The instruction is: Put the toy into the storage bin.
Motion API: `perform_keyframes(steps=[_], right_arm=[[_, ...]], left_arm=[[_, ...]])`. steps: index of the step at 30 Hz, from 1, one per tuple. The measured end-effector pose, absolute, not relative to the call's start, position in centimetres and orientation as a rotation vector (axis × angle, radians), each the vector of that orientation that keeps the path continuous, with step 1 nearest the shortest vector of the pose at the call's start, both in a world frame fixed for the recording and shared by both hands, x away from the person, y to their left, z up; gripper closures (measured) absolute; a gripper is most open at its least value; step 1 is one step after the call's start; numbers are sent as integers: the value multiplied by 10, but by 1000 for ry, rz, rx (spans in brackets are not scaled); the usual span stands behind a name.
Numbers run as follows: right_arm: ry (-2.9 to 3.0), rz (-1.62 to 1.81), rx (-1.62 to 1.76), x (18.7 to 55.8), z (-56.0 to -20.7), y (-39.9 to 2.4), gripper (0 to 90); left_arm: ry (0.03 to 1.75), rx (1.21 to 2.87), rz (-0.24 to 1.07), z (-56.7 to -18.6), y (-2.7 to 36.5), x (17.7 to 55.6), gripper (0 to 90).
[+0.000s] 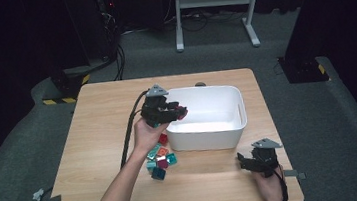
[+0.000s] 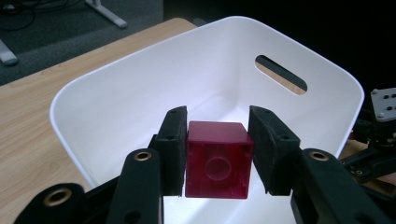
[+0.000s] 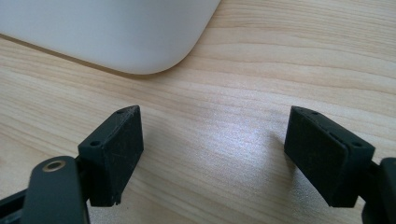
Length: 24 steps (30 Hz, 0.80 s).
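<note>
Item: dark red cube (image 2: 218, 158), translucent plastic, a round dimple on its near face. Location: pinched between the pads of the left hand-held gripper (image 2: 217, 156), above the near rim of the white bin (image 2: 116, 93), just inside its opening. In the high view the same left hand-held gripper (image 1: 180, 112) hangs over the bin's left edge, cable trailing back across the surface (image 1: 103, 118).

Item: white bin, rounded corners, slot handle in the far wall. Interior looks bare where I can see it.

Item: pile of small cubes (image 1: 160, 158), teal and red, on the surface just in front of the bin's near left corner, beside the person's left forearm. Exact count too small to tell.

Item: right hand-held gripper (image 1: 245, 158), near the bin's right front corner, jaws spread wide with nothing between them; its own view looks along bare wood (image 3: 224, 140) towards the bin's rounded corner (image 3: 140, 42).

Step in hand, as I judge it: carrying one cube from the pile into the bin, at the point of delivery.

Next move calls for: easing the cube a little further past the rim, then parting the pads so it drops inside rather than glancing off the edge.
</note>
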State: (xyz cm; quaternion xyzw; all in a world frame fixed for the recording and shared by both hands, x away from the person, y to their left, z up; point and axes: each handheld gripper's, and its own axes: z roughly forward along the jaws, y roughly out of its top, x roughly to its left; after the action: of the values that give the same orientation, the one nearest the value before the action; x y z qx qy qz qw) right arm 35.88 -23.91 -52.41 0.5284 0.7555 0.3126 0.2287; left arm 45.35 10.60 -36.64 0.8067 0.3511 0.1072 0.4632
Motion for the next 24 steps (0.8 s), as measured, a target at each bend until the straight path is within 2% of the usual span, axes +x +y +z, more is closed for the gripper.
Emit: perform_keyframes(steps=[7, 9, 10, 11, 19, 24], right_arm=[[2080, 861, 1453, 359, -524, -239, 197], [2080, 861, 1454, 359, -524, -239, 197], [2080, 862, 1454, 359, -524, -239, 197], [2080, 863, 1452, 359, -524, -239, 197], [2080, 861, 1454, 359, -524, -239, 197], [2078, 863, 1454, 359, -524, -239, 197]], left_arm=[[862, 2002, 262, -374, 96, 455, 578], [861, 2019, 261, -376, 94, 456, 555], [870, 2045, 263, -379, 91, 457, 461], [871, 2055, 257, -380, 90, 458, 447], [881, 2008, 271, -379, 97, 458, 407], [899, 1956, 204, -362, 111, 473, 381]])
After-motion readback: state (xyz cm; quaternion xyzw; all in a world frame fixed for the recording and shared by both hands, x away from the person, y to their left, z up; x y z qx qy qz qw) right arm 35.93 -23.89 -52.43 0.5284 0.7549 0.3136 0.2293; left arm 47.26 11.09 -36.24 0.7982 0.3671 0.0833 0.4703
